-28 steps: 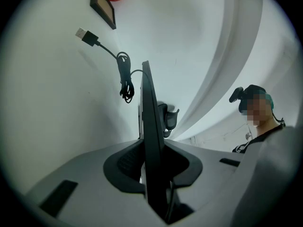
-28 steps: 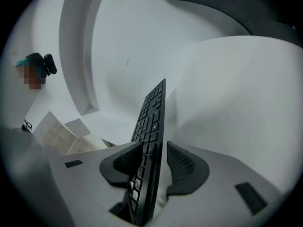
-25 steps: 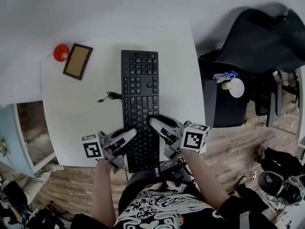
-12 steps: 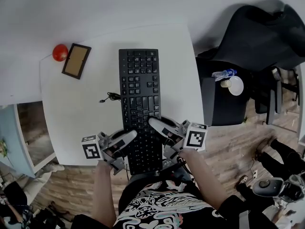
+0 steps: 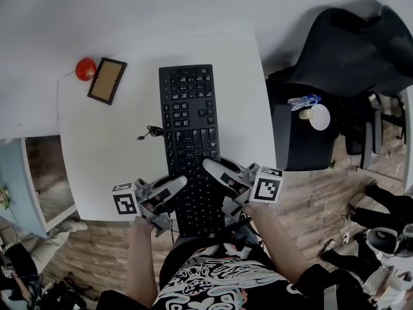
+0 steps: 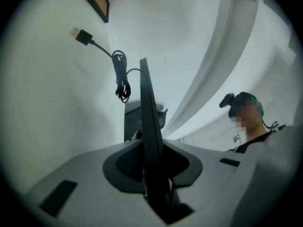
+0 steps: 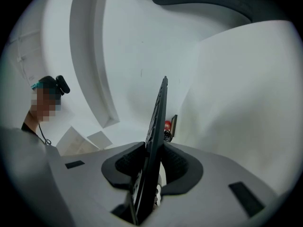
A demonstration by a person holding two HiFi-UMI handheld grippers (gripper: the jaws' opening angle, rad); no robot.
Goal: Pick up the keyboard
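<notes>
On the white bench, one red ball is seen at the far left corner. Just beside it lies one brown picture frame. Both are well apart from the claws.

Two claws are counted, one on each side of the near end of the single black keyboard. The left claw is clamped on the keyboard's left long edge, which is gripped between its pads in the left gripper view. One coiled cable with a loose USB plug lies on the bench just beside that same edge, further from the person than the left claw.

The keyboard is laid flat and lengthwise down the middle of the bench, and its near end reaches past the bench's near edge.

The right claw is set over the right long edge. Its jaws are closing, and the keyboard's edge stands between the pads without being visibly squeezed.

To the right of the bench, one black stand carries one bottle and one white cup. One black chair stands beyond the stand.
</notes>
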